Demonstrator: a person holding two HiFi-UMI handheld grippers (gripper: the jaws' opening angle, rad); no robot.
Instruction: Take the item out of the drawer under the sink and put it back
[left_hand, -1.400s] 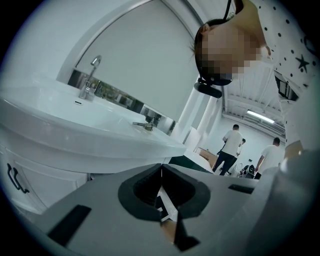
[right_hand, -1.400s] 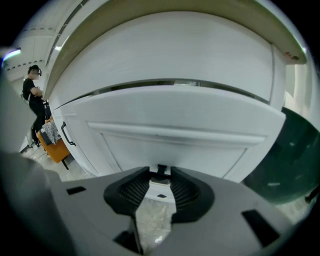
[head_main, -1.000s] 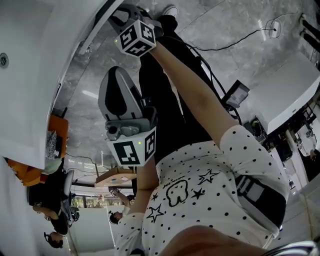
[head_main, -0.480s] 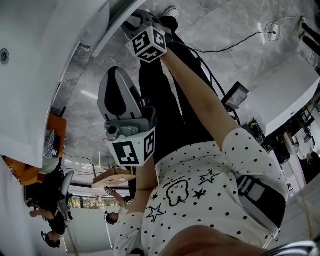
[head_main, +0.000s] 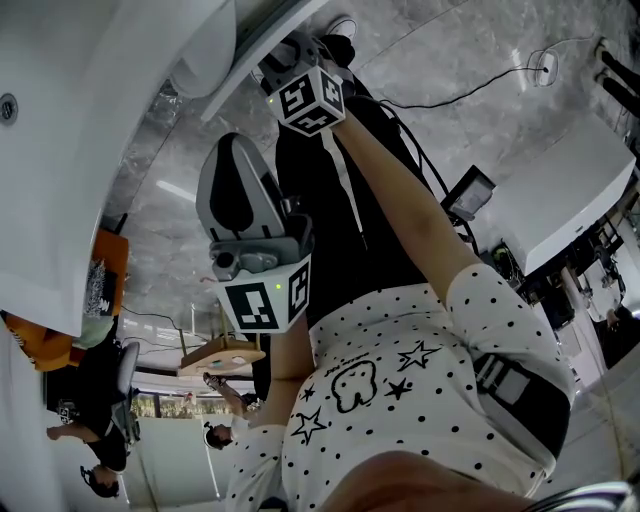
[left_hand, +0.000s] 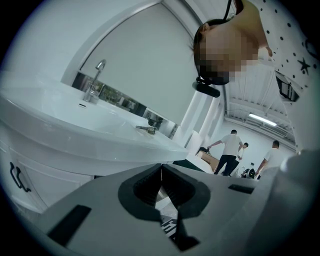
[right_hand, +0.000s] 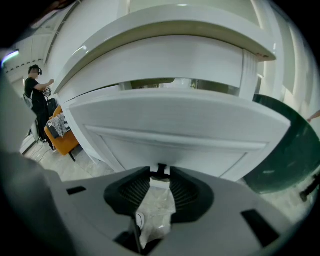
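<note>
Your right gripper (right_hand: 159, 173) has its fingers clenched on the small black handle (right_hand: 161, 168) of the white drawer (right_hand: 175, 142) under the sink (left_hand: 75, 117). The item itself shows in no view. Your left gripper (left_hand: 161, 169) has its fingers clenched on nothing. Around you are a grey marble floor (head_main: 450, 50) and people (left_hand: 231, 150) standing well beyond.

Bright, even indoor light washes the white surfaces; a ceiling strip light (left_hand: 261, 118) glares. Fisheye distortion bends edges; both gripper views' corners go black.
</note>
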